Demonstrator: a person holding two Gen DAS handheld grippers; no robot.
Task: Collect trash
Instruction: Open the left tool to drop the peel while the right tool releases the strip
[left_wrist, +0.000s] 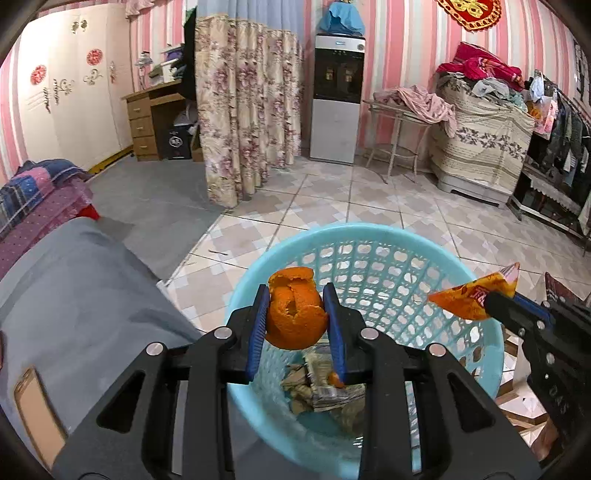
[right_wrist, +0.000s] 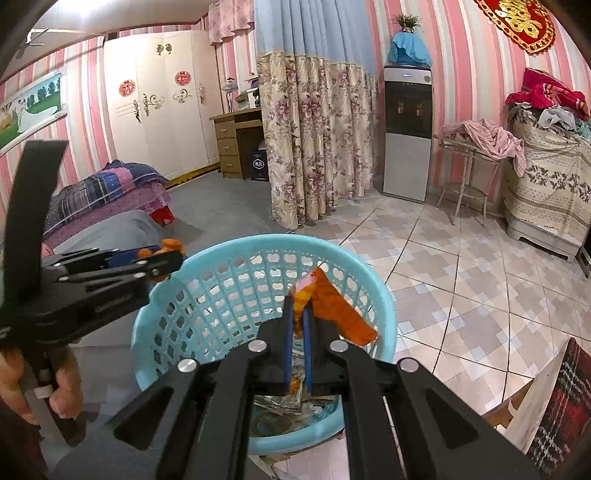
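A light blue lattice trash basket (left_wrist: 369, 236) stands on the tiled floor with paper scraps at its bottom; it also shows in the right wrist view (right_wrist: 258, 243). My left gripper (left_wrist: 297, 295) is shut on an orange peel (left_wrist: 295, 317) and holds it above the basket's near rim. It appears in the right wrist view (right_wrist: 162, 258) at the basket's left edge. My right gripper (right_wrist: 299, 302) is shut on an orange snack wrapper (right_wrist: 332, 310) above the basket. The wrapper shows in the left wrist view (left_wrist: 469, 295) over the basket's right rim.
A grey covered surface (left_wrist: 74, 295) lies left of the basket with a phone (left_wrist: 37, 417) on it. A floral curtain (left_wrist: 240, 110), a water dispenser (left_wrist: 338, 96), a small table (left_wrist: 399, 122) and a cloth-covered pile (left_wrist: 484, 140) stand behind. A plaid item (right_wrist: 561, 406) is at right.
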